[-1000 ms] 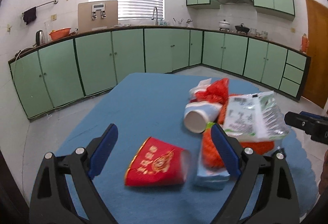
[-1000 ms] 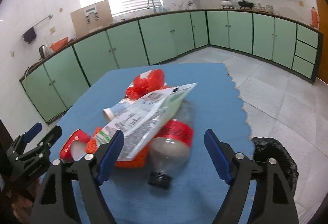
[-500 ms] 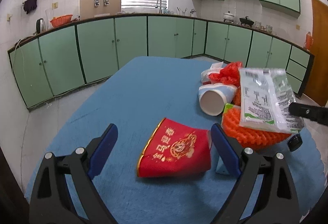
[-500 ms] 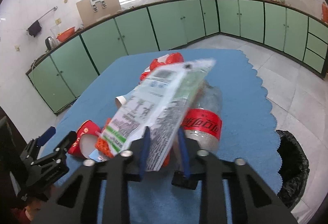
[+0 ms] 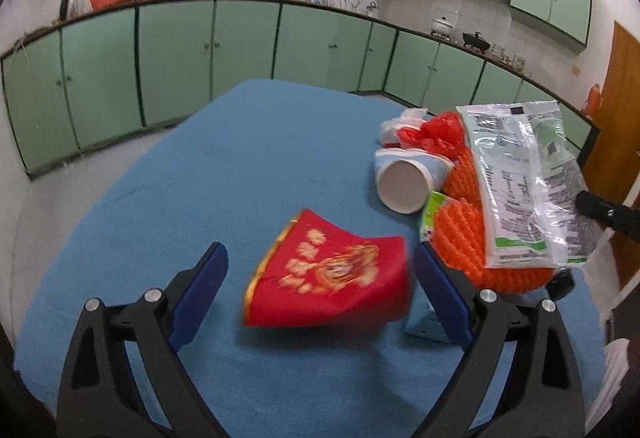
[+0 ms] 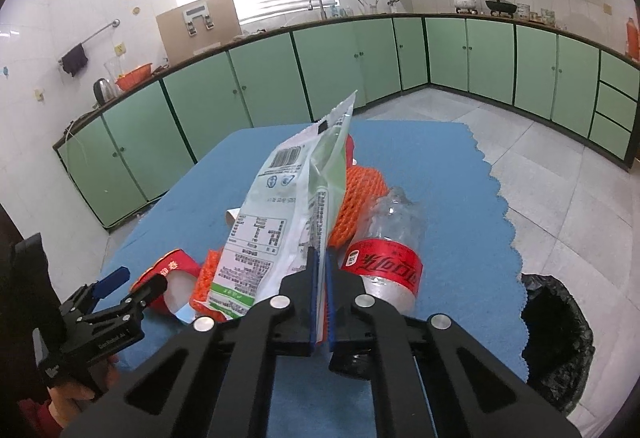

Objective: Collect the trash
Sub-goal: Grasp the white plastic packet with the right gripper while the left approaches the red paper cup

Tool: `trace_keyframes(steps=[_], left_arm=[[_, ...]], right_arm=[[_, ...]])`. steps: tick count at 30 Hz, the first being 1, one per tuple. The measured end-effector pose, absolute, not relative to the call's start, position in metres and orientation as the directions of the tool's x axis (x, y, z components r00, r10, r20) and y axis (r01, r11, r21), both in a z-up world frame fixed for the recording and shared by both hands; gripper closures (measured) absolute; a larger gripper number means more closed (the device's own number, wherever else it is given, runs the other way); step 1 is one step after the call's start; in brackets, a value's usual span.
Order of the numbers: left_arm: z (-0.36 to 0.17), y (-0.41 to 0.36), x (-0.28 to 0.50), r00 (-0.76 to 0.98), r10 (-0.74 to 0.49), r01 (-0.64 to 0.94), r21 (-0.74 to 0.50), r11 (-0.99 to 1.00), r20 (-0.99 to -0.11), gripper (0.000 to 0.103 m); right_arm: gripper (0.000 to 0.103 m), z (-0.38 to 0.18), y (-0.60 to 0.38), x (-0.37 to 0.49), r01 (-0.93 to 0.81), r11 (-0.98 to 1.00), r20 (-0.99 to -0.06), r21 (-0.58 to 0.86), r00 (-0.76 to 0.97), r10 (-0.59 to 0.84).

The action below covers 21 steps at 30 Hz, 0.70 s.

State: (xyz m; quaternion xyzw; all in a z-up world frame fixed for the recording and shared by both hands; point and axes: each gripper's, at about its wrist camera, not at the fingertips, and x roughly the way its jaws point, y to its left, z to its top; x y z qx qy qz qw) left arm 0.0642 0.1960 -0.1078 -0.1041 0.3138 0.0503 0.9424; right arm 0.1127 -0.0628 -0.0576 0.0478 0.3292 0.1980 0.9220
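Observation:
My right gripper [image 6: 319, 270] is shut on a white and green plastic wrapper [image 6: 288, 213] and holds it up above the trash pile; the wrapper also shows in the left wrist view [image 5: 516, 181]. My left gripper [image 5: 320, 274] is open, its fingers on either side of a red paper cup [image 5: 332, 278] lying on the blue table cloth [image 5: 224, 165]. The left gripper shows in the right wrist view [image 6: 132, 286] next to that red cup [image 6: 172, 274]. An orange foam net [image 5: 464, 230], a white paper cup [image 5: 404, 181], a red bag [image 5: 432, 129] and a clear bottle with a red label [image 6: 388, 250] lie in the pile.
A bin lined with a black bag [image 6: 556, 334] stands on the floor off the table's right edge. A small light-blue carton [image 5: 424, 322] lies by my left gripper's right finger. Green cabinets [image 5: 176, 53] line the walls behind the table.
My right gripper closed on the wrapper and lifted it off the pile. My left gripper moved closer to the red cup, which now sits between its open fingers.

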Motion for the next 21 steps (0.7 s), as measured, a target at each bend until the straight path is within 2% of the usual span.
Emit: trace_keyframes(steps=[7,8,9,10,12,21], left_arm=[[-0.117,0.192,0.07,0.786,0.04,-0.162,-0.143,0.976,-0.617,0.013],[-0.118,0.193,0.069,0.79,0.05,-0.17,-0.14,0.975,-0.611,0.02],[-0.118,0.193,0.07,0.79,0.052,-0.171,-0.138,0.976,-0.611,0.033],[-0.118,0.191,0.07,0.791,0.042,-0.162,-0.142,0.977,-0.611,0.037],[-0.119,0.191,0.071,0.789,0.021,-0.142,-0.15,0.978,-0.615,0.072],[-0.107,0.189,0.069,0.822,0.027,-0.135,-0.148,0.98,-0.569,0.083]], right_arm=[[0.099,-0.057,-0.063,0.111,-0.335,0.918,-0.584,0.212,0.71,0.394],[0.099,-0.057,-0.064,0.111,-0.334,0.918,-0.584,0.214,0.71,0.394],[0.099,-0.057,-0.064,0.111,-0.333,0.918,-0.584,0.215,0.709,0.394],[0.099,-0.056,-0.064,0.111,-0.334,0.918,-0.583,0.216,0.71,0.395],[0.099,-0.054,-0.064,0.111,-0.337,0.917,-0.578,0.215,0.712,0.397],[0.099,-0.048,-0.066,0.107,-0.349,0.914,-0.563,0.207,0.722,0.403]])
